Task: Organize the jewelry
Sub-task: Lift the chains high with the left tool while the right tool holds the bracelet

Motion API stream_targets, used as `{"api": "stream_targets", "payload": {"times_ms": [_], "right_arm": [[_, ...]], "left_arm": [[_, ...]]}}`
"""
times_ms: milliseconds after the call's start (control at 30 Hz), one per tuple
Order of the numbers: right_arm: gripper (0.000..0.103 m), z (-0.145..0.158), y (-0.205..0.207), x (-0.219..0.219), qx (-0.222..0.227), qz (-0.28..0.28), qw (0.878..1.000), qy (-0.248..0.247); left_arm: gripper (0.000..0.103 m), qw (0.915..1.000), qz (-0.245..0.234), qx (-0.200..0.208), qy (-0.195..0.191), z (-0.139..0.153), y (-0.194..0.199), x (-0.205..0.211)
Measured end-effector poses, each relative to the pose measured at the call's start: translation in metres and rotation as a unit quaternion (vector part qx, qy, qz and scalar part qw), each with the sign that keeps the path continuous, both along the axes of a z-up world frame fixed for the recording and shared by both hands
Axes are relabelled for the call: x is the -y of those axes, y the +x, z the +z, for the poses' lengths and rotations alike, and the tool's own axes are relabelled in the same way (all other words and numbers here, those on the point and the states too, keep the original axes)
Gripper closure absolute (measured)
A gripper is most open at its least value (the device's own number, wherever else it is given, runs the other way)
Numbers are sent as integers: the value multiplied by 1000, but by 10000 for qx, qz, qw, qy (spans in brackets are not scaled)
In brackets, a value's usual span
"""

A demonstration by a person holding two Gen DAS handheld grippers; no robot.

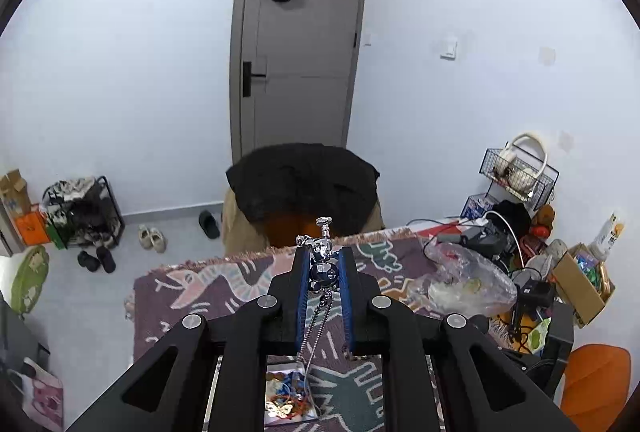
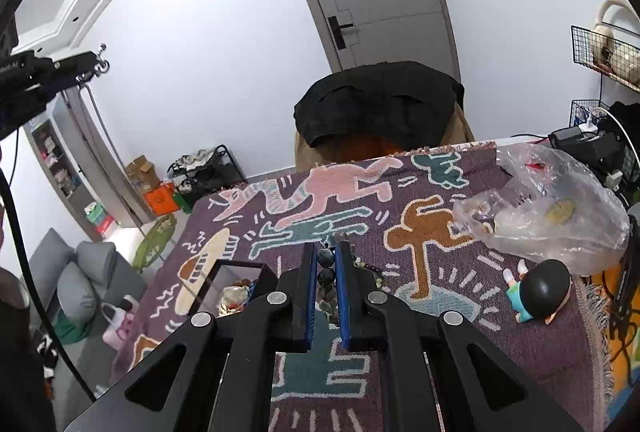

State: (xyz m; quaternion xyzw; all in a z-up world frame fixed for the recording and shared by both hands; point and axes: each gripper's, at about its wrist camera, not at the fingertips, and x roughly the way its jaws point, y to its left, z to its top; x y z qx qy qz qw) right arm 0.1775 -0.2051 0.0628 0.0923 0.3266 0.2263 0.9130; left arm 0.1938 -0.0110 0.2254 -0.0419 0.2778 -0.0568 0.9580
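Note:
In the left wrist view my left gripper is shut on a shiny silver bear-shaped pendant. The pendant's chain hangs down between the blue pads. Beneath it lies a jewelry box holding several colourful pieces. My right gripper is shut on a strand of dark round beads, low over the patterned cloth. The black-framed jewelry box sits just left of it. High at the far left of the right wrist view, the left gripper is raised with the chain dangling.
A crumpled clear plastic bag lies at the table's right. A small doll with a black head lies near the right edge. Cables and a wire rack crowd the far right. A chair draped in black cloth stands behind the table.

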Motion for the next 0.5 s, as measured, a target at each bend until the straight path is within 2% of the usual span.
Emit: {"api": "stream_targets", "payload": {"times_ms": [500], "right_arm": [[93, 0, 0, -9, 10, 64, 10000, -39]], "left_arm": [[88, 9993, 293, 184, 122, 21, -5, -20]]}}
